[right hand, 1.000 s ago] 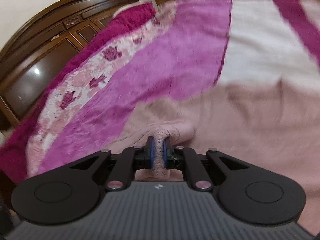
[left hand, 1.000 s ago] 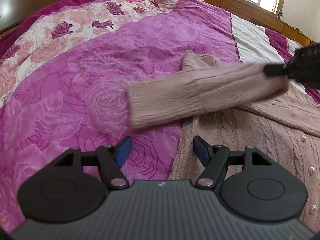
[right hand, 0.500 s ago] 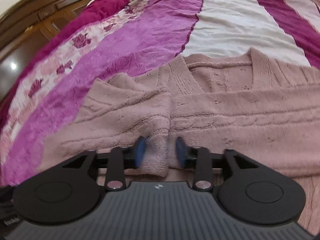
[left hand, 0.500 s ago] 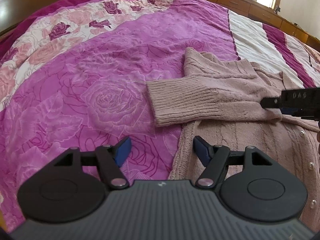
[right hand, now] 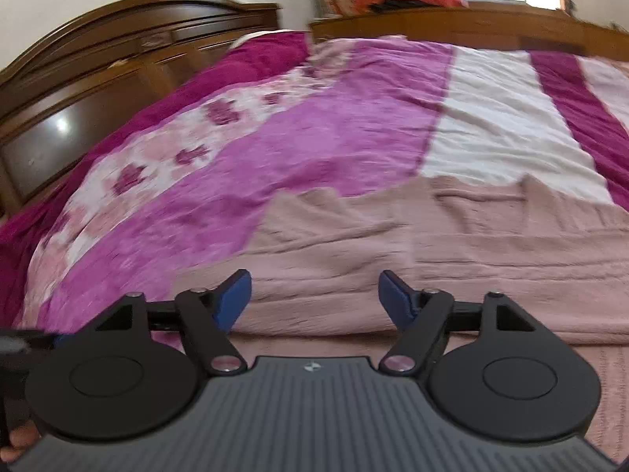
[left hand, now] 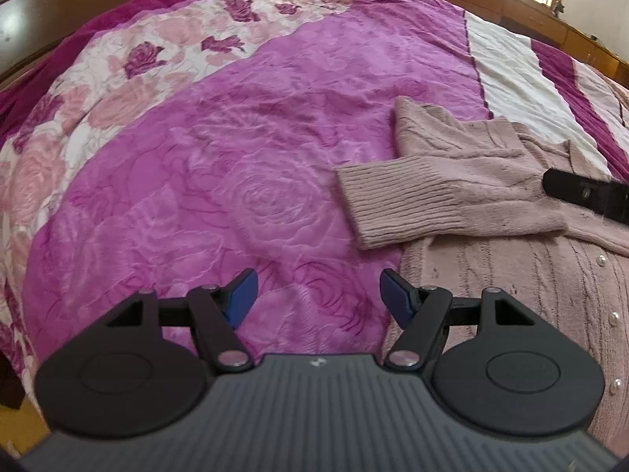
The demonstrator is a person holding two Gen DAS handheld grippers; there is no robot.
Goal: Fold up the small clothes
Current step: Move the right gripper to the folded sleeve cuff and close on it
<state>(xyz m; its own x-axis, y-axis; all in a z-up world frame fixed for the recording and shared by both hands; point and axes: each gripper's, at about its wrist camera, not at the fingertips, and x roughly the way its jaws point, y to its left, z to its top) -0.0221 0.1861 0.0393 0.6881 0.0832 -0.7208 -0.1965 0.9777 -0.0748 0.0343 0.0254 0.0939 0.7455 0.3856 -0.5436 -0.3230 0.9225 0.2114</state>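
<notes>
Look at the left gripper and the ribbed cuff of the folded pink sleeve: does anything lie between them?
Nothing visible does. Only bare bedspread lies between the open left gripper and the ribbed cuff of the pink cardigan. The right gripper, open too, is off at the sleeve's far end.

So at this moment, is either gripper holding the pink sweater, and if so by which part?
Nothing is held. The left gripper is open over the bedspread. The right gripper, whose jaws have just been opening, has nothing between them; the sweater lies free.
</notes>
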